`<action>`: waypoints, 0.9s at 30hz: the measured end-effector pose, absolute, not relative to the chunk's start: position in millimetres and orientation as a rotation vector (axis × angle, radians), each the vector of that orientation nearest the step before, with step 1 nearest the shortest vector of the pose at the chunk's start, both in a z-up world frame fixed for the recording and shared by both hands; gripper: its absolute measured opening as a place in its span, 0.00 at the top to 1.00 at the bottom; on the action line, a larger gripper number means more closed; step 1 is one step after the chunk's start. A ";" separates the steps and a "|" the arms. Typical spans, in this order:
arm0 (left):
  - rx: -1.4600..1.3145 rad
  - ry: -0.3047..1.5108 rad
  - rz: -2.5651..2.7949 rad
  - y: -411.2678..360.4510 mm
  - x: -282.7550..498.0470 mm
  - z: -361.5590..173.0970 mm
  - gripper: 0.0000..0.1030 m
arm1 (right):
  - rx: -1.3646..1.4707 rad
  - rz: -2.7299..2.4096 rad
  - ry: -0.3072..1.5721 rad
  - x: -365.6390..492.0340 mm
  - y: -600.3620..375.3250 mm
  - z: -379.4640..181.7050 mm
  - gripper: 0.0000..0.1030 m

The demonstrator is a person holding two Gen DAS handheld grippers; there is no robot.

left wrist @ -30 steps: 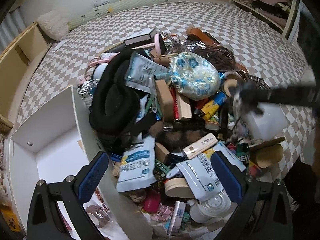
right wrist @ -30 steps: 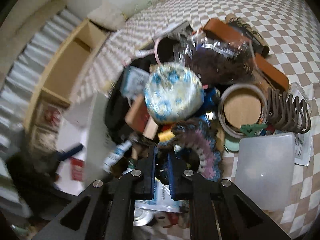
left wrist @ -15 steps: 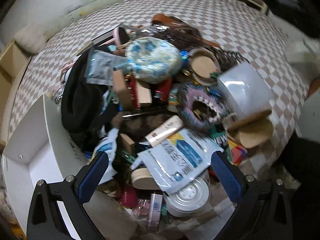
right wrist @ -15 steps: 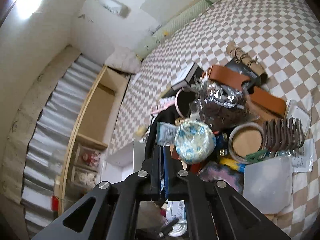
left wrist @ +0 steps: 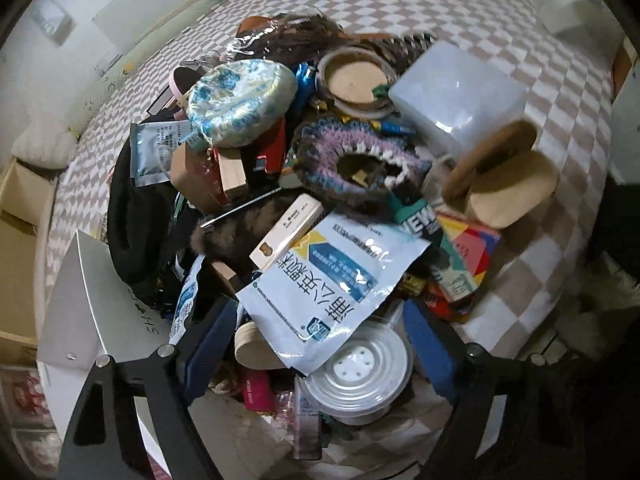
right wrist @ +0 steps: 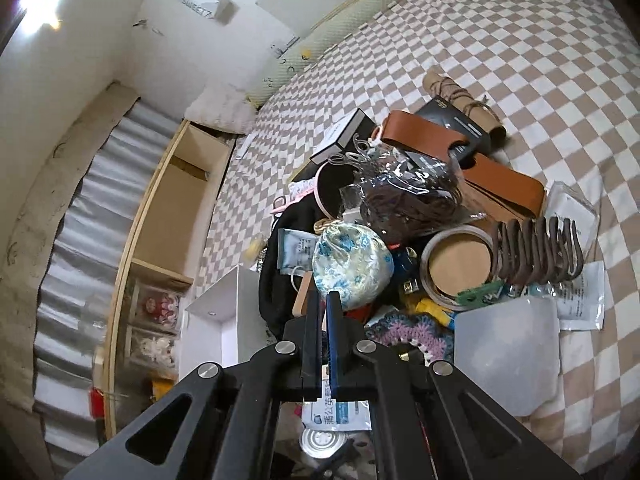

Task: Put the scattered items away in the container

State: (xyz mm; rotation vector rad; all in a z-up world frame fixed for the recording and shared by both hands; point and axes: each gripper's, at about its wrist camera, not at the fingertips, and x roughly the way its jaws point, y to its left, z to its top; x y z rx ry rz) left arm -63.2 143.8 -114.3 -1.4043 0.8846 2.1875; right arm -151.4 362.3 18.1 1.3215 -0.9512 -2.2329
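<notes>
A heap of mixed items lies on the checkered bed. My left gripper (left wrist: 320, 340) hovers low over its near side with its jaws closing. A blue-and-white packet (left wrist: 332, 280) and a clear round lid (left wrist: 360, 372) lie between the fingers, and the pads do not touch either. Farther in are a crocheted ring (left wrist: 352, 160) and a blue floral pouch (left wrist: 240, 104). The white open box (left wrist: 80, 300) stands left of the heap. My right gripper (right wrist: 324, 300) is shut and empty, raised above the floral pouch (right wrist: 352, 268), with the white box (right wrist: 216, 320) at its lower left.
A translucent plastic box (left wrist: 456, 92) and a round wooden box (left wrist: 512, 184) sit at the heap's right. A tape ring (right wrist: 456, 268), a brown coil (right wrist: 536, 248) and a brown leather case (right wrist: 480, 168) lie behind. A wooden shelf (right wrist: 180, 200) runs along the wall.
The left gripper has dropped closer to the heap, shifted right and rolled, and its jaws have narrowed. The right gripper has lifted back from the crocheted ring and closed fully.
</notes>
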 end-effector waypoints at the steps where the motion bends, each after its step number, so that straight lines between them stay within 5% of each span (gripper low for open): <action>1: -1.396 0.914 2.182 145.5 -62.0 -117.3 0.17 | 1.326 -2.237 -0.948 -150.3 363.6 17.8 0.97; 5: -1.350 0.998 2.184 151.7 -59.1 -125.4 0.21 | 1.344 -2.253 -0.930 -146.5 368.7 15.8 0.97; 8: -1.345 0.992 2.190 153.6 -62.8 -127.2 0.41 | 1.364 -2.269 -0.901 -142.1 373.4 13.5 0.97; 13: -1.359 0.981 2.208 151.7 -74.8 -127.9 0.44 | 1.400 -2.295 -0.835 -133.5 377.6 9.1 0.97; 15: -1.354 0.952 2.221 150.8 -77.4 -123.2 0.57 | 1.406 -2.308 -0.791 -129.6 378.1 7.5 0.97; 20: -1.386 0.812 2.250 142.8 -92.0 -110.9 0.71 | 1.420 -2.326 -0.649 -118.6 372.6 0.7 0.97; 27: -1.474 0.608 2.247 129.9 -108.7 -107.1 0.80 | 1.475 -2.291 -0.518 -109.9 355.5 -16.9 0.96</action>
